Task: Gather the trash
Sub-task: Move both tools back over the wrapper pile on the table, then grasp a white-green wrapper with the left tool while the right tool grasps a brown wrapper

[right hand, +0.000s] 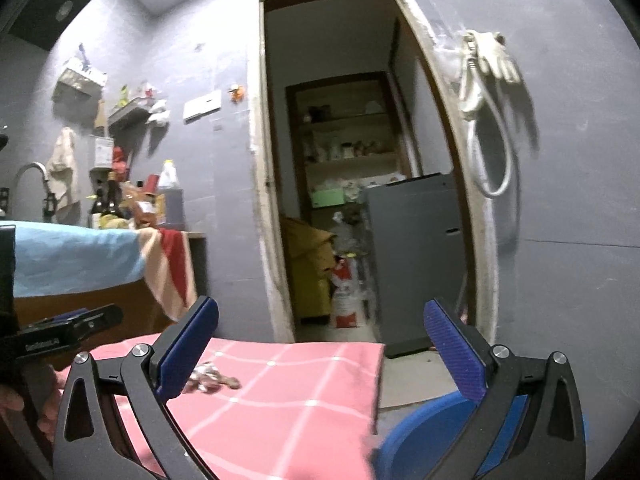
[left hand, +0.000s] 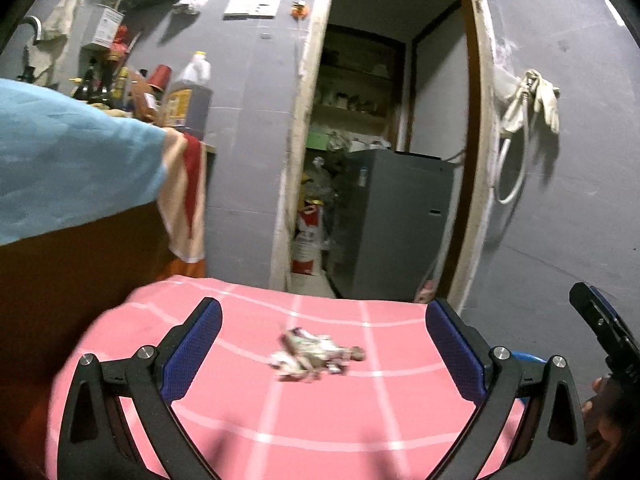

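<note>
A small heap of crumpled wrappers lies on a pink checked cloth over a low table. My left gripper is open, its blue pads either side of the heap and a little short of it. My right gripper is open and empty, held off the cloth's right end; the wrappers show just past its left finger. The right gripper's body shows at the right edge of the left wrist view. A blue round bin stands low beside the cloth.
A counter with a blue and striped cloth and bottles stands to the left. An open doorway ahead leads to a storeroom with a grey fridge. Gloves and a hose hang on the right wall.
</note>
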`<control>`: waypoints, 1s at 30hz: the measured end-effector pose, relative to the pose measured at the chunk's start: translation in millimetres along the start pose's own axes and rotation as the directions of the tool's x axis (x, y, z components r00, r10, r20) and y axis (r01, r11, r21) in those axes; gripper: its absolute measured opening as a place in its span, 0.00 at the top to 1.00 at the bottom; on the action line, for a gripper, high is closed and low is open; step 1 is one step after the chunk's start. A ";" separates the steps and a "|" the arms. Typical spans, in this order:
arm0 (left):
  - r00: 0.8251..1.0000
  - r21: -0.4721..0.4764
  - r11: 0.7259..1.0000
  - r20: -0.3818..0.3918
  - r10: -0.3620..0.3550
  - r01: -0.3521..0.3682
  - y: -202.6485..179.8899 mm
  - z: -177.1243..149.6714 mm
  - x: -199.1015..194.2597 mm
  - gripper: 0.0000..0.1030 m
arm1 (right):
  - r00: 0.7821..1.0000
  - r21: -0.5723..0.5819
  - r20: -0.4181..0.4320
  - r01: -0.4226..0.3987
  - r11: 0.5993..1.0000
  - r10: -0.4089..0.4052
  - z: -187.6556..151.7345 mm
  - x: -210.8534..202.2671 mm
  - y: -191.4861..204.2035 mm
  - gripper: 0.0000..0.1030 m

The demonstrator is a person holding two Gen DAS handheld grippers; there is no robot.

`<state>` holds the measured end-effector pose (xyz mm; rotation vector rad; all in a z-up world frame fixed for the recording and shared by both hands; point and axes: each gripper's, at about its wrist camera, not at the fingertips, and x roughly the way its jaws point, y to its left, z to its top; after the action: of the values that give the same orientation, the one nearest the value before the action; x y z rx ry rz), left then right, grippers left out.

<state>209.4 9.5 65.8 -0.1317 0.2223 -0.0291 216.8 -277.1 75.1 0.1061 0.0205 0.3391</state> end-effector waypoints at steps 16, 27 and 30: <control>0.982 0.055 0.997 -0.178 0.065 -0.056 52.6 -20.8 16.6 0.03 | 0.973 -0.006 -0.193 -0.131 0.991 0.128 -21.0 46.8 50.4 0.00; 0.916 0.042 0.999 -0.400 0.029 -0.013 49.8 -32.0 71.3 0.06 | 0.922 -0.044 -0.373 -0.131 0.990 0.106 -32.0 92.5 56.6 0.00; 0.894 0.025 1.000 -0.448 0.005 0.007 48.2 -33.4 88.7 0.15 | 0.893 -0.051 -0.439 -0.135 0.989 0.100 -38.6 106.9 56.5 0.06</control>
<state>289.1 49.2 7.8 -0.0972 0.6850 -0.0635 297.4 -184.7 42.6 -0.0509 0.4472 0.4799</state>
